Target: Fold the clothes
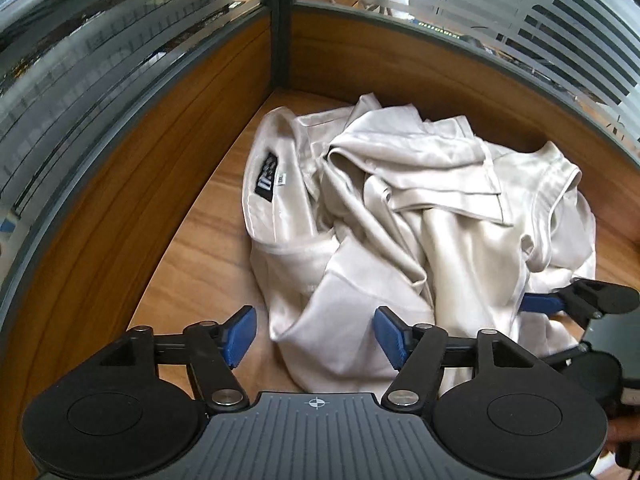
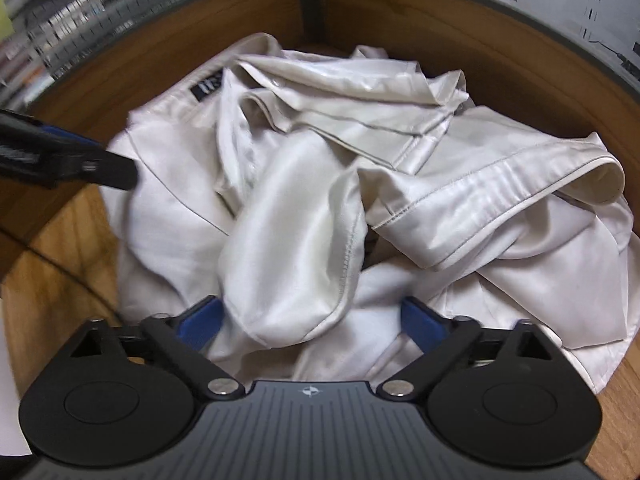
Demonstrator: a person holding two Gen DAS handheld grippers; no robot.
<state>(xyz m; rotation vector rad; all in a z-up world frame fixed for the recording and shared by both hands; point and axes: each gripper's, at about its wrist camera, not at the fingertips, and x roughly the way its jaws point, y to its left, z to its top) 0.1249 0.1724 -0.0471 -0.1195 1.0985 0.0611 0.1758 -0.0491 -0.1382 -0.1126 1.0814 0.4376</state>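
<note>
A crumpled cream satin shirt (image 1: 400,216) lies in a heap on the wooden desk (image 1: 208,240), in the corner. A black neck label (image 1: 267,178) shows at its left; it also shows in the right wrist view (image 2: 206,87). My left gripper (image 1: 314,334) is open, its blue pads either side of the heap's near edge. My right gripper (image 2: 314,320) is open, with a fold of the shirt (image 2: 296,240) bulging between its fingers. The right gripper also shows at the heap's right side in the left wrist view (image 1: 576,302).
Wooden partition panels (image 1: 132,152) with striped frosted glass (image 1: 100,52) above close the corner behind and on both sides. A dark post (image 1: 280,20) stands at the corner. The left gripper's finger (image 2: 68,156) reaches in from the left. A white sheet edge (image 2: 8,380) is at lower left.
</note>
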